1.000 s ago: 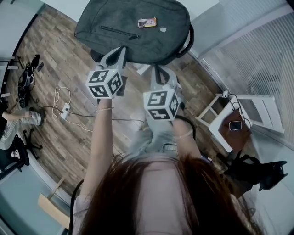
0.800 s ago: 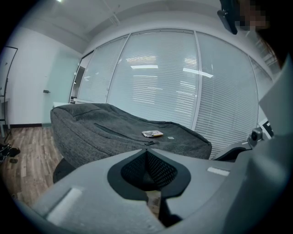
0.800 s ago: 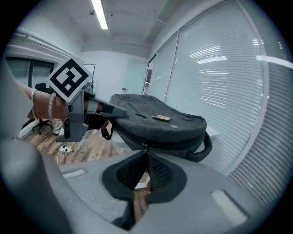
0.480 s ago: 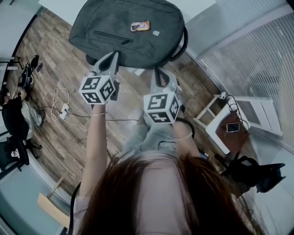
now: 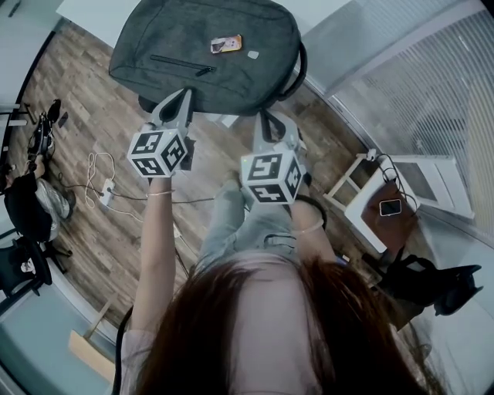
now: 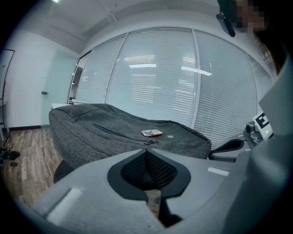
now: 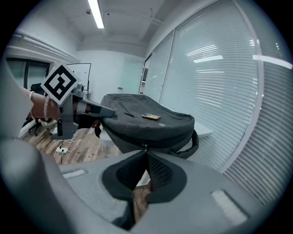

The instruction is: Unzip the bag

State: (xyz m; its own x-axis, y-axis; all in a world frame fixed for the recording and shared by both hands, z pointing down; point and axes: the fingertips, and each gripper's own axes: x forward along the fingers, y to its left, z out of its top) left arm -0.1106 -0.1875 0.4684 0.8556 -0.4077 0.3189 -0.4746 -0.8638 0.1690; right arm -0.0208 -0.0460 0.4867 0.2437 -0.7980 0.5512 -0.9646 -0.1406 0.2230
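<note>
The dark grey bag (image 5: pixel 204 54) lies flat at the upper middle of the frame, zippers closed, handle at right.

The bag (image 5: pixel 204 54) lies flat on the bench (image 5: pixel 89 11), with its handle (image 5: pixel 299 71) at the right end. On top of the bag a card (image 5: pixel 225 45) lies near the middle, and a pocket zip (image 5: pixel 181 63) runs to the left of it. The left tongs (image 5: pixel 184 94) are at the bag's near edge, towards the left. The right tongs (image 5: pixel 265 117) are just before its near side, towards the right, with the side zip's pull (image 7: pixel 144 147) right ahead of their tips. A cable (image 5: pixel 100 173) lies on the floor (image 5: pixel 85 116) at the left. A stool (image 5: pixel 356 216) stands at the right with a phone (image 5: pixel 391 207) on it.
</note>
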